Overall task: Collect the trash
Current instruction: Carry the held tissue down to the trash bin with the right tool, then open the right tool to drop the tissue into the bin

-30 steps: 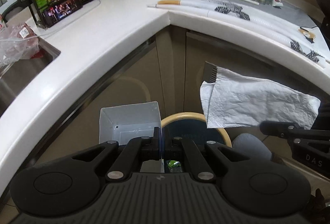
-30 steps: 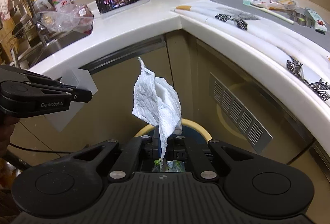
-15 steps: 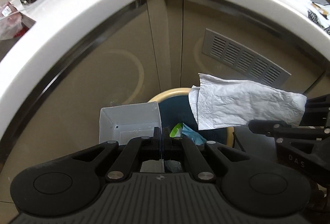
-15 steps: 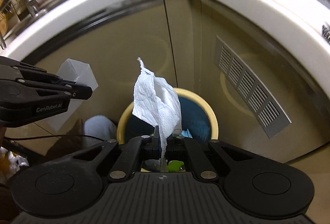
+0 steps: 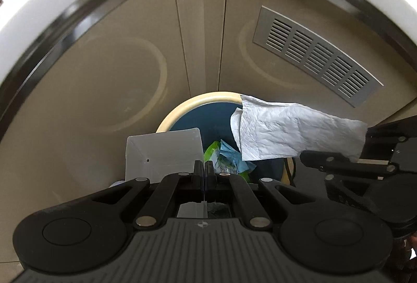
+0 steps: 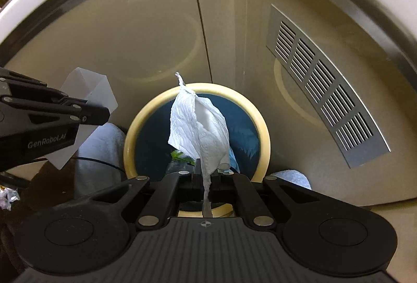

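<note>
While the bin (image 6: 130, 137) holds wrappers (image 5: 229, 160), left fingers (image 5: 197, 168) pinch a plastic tray (image 5: 161, 152), right fingers (image 6: 197, 168) a tissue (image 6: 200, 126).

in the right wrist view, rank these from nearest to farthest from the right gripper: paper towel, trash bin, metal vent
1. paper towel: clamped in the right gripper, standing up from its tips.
2. trash bin: just beyond and below the tips, centre of view, rubbish inside.
3. metal vent: on the cabinet door behind the bin, off to the right.
</note>
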A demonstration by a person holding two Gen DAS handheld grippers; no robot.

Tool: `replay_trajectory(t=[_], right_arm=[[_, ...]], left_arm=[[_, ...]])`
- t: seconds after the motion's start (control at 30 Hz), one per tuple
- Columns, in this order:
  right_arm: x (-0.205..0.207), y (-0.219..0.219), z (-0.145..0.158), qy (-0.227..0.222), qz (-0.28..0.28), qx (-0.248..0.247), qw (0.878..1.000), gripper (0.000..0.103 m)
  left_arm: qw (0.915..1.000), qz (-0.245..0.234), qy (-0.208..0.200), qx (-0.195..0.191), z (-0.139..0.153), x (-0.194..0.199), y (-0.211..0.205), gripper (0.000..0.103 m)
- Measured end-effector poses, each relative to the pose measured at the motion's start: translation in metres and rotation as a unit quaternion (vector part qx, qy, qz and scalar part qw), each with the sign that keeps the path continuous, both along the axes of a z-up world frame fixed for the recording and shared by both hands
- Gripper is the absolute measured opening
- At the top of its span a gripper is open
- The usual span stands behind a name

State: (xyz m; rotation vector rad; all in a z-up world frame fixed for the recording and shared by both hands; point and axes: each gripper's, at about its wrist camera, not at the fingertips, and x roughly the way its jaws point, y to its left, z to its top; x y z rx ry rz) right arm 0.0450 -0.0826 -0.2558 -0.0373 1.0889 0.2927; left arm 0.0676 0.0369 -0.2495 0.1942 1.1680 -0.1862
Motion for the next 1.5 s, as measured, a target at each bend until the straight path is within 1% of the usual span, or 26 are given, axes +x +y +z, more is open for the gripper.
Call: replay_trajectory(t=[0.3, 0.7, 0.8, 1.1, 1.13, 1.2, 1.27, 1.3, 1.33, 1.37, 1.4, 1.43, 1.47, 1.5], right_arm=[[0.024, 0.003, -0.021, 0.034, -0.003, -0.017, 0.999, 0.003], [0.048, 0.012, -0.047, 0.066, -0.003, -0.038, 0.997, 0.003], [0.053, 0.013, -0.052, 0.072, -0.003, -0.043, 0.997, 0.004], [0.063, 0.014, -0.061, 0.085, -0.011, -0.053, 0.995, 0.004], [0.064, 0.014, -0.062, 0.087, -0.013, -0.055, 0.995, 0.006], [0.067, 0.013, -0.064, 0.094, -0.019, -0.059, 0.994, 0.018], [0.069, 0.011, -0.067, 0.097, -0.026, -0.062, 0.993, 0.043], [0.069, 0.011, -0.067, 0.095, -0.028, -0.064, 0.993, 0.048], [0.069, 0.011, -0.067, 0.092, -0.028, -0.067, 0.993, 0.052], [0.069, 0.011, -0.066, 0.09, -0.028, -0.07, 0.993, 0.054], [0.068, 0.01, -0.065, 0.09, -0.029, -0.073, 0.993, 0.056], [0.068, 0.009, -0.064, 0.089, -0.03, -0.075, 0.993, 0.06], [0.068, 0.009, -0.063, 0.089, -0.033, -0.077, 0.993, 0.062], [0.068, 0.008, -0.062, 0.089, -0.033, -0.079, 0.992, 0.062]], left_arm=[[0.9997, 0.001, 0.025, -0.002, -0.02, 0.021, -0.002, 0.0], [0.9982, 0.006, 0.059, 0.004, -0.043, 0.041, 0.001, 0.0], [0.9977, 0.007, 0.067, 0.008, -0.05, 0.048, -0.001, 0.0], [0.9967, 0.011, 0.08, 0.014, -0.058, 0.06, -0.004, 0.0], [0.9965, 0.011, 0.082, 0.014, -0.06, 0.061, -0.005, 0.0], [0.9961, 0.009, 0.087, 0.014, -0.063, 0.063, -0.005, 0.0], [0.9959, 0.007, 0.09, 0.012, -0.066, 0.062, -0.005, 0.004], [0.9956, 0.005, 0.093, 0.007, -0.067, 0.062, -0.004, 0.012], [0.9954, 0.003, 0.096, 0.001, -0.068, 0.062, -0.003, 0.029], [0.9952, 0.002, 0.098, -0.003, -0.068, 0.062, -0.002, 0.041], [0.9953, 0.003, 0.097, -0.003, -0.069, 0.062, -0.001, 0.065], [0.9959, 0.007, 0.09, -0.002, -0.068, 0.061, 0.0, 0.083], [0.9965, 0.015, 0.082, 0.004, -0.066, 0.06, 0.002, 0.091], [0.9966, 0.021, 0.079, 0.009, -0.067, 0.06, 0.003, 0.102]])
